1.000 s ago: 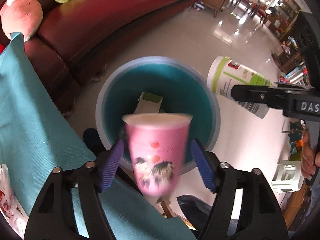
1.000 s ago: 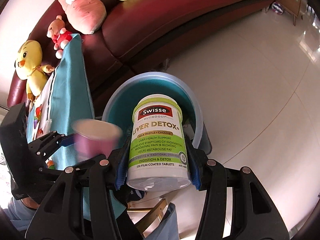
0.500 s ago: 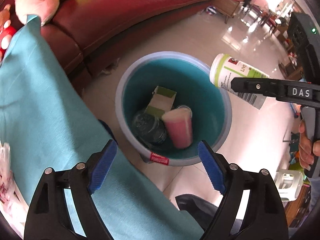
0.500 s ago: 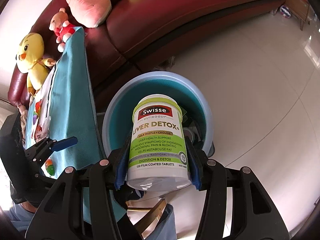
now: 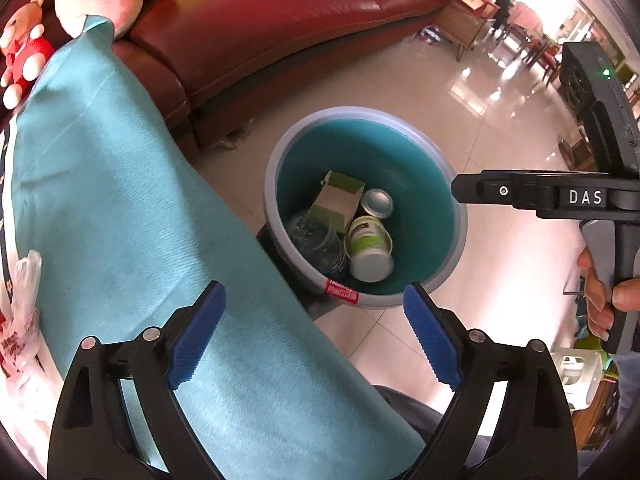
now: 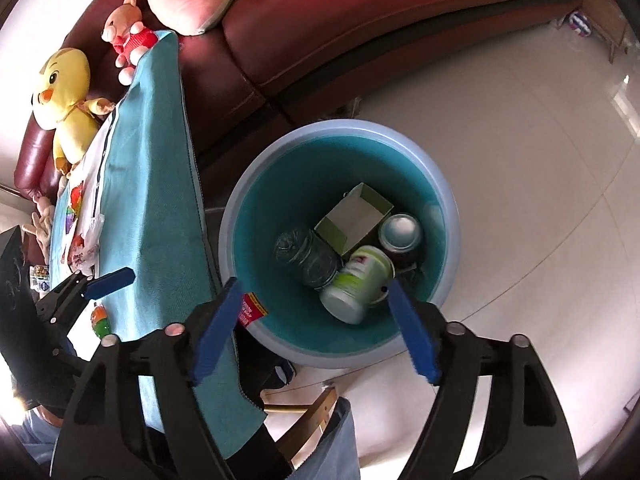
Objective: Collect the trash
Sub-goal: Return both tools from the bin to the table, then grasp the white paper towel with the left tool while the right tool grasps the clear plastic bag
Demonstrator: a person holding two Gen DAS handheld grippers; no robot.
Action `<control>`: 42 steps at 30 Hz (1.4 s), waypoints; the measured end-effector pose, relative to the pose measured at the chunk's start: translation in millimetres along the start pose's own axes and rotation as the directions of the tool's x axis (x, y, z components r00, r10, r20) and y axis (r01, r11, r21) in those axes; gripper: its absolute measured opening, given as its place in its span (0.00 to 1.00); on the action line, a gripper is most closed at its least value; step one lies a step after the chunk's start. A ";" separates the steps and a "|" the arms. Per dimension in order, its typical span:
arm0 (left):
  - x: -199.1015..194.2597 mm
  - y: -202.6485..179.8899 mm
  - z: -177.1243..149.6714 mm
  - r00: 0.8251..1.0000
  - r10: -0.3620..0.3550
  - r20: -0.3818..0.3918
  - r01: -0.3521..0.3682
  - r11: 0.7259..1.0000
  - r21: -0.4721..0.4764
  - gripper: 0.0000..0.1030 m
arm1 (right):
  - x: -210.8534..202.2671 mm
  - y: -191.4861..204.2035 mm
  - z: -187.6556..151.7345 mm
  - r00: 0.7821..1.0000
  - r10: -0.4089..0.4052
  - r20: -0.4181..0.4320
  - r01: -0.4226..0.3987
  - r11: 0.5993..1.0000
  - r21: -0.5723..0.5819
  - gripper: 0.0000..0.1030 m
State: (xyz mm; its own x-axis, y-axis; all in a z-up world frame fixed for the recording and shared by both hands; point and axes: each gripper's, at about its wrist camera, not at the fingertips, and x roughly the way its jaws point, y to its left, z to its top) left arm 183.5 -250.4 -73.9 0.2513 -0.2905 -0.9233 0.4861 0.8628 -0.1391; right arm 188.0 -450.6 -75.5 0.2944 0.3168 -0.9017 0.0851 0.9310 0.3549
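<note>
Below both tools, a red sofa (image 6: 400, 20) curves behind a teal-lined bin (image 6: 436, 184) standing on open tiled floor (image 6: 540, 160), its rim clear all round except where the teal-covered worktop (image 5: 120, 200) edges in. Dropped trash lies inside: the supplement tub (image 6: 360, 282) on its side beneath the right hand-held gripper (image 6: 316, 326), whose jaws are opening, empty. Beside it, the left hand-held gripper (image 5: 314, 336) is also opening, holding nothing.

Bin (image 6: 448, 216): smooth plastic, teal inside, slight sheen. Supplement tub (image 6: 360, 282): glossy plastic. Box (image 6: 354, 216): matt cardboard. Desk cloth (image 5: 120, 220): matt woven teal fabric. Sofa (image 5: 260, 20): glossy red leather. Floor (image 6: 540, 160): polished reflective tile.
</note>
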 end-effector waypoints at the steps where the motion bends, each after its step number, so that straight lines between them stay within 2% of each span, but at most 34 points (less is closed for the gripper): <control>1: -3.0 2.1 -2.4 1.000 0.000 0.005 0.000 1.000 -0.002 0.88 | -0.3 1.5 -1.5 1.000 -0.004 -0.004 0.004 1.000 0.002 0.70; 10: -30.0 29.5 -29.3 0.999 0.018 0.047 -0.017 0.999 -0.033 0.88 | -1.8 34.0 -12.3 0.999 -0.038 -0.023 0.038 0.999 -0.029 0.74; 23: -88.5 103.5 -93.0 0.988 0.087 0.124 -0.067 0.985 -0.159 0.88 | 10.7 136.2 -30.6 0.998 -0.031 -0.059 0.020 0.985 -0.173 0.74; 28: -112.2 137.6 -120.5 0.981 0.123 0.151 -0.087 0.970 -0.225 0.89 | 18.7 178.2 -35.7 0.996 -0.043 -0.078 0.023 0.970 -0.241 0.77; 34: -133.5 190.7 -158.6 0.973 0.164 0.163 -0.104 0.939 -0.327 0.90 | 29.4 228.5 -41.9 0.995 -0.042 -0.092 0.012 0.952 -0.306 0.78; 38: -135.3 221.5 -175.0 0.967 0.214 0.142 -0.148 0.916 -0.372 0.90 | 39.9 250.8 -44.4 0.993 -0.055 -0.107 0.016 0.942 -0.335 0.78; 42: -128.7 244.4 -184.8 0.963 0.248 0.104 -0.196 0.911 -0.364 0.90 | 52.1 261.0 -43.0 0.989 -0.069 -0.129 0.022 0.942 -0.335 0.78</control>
State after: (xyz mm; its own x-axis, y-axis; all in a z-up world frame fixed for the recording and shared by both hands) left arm 115.3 74.3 -55.2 0.4495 -0.1083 -0.8867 0.0888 0.9931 -0.0763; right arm 184.6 -183.3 -40.5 0.1626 0.2726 -0.9483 -0.2327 0.9445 0.2317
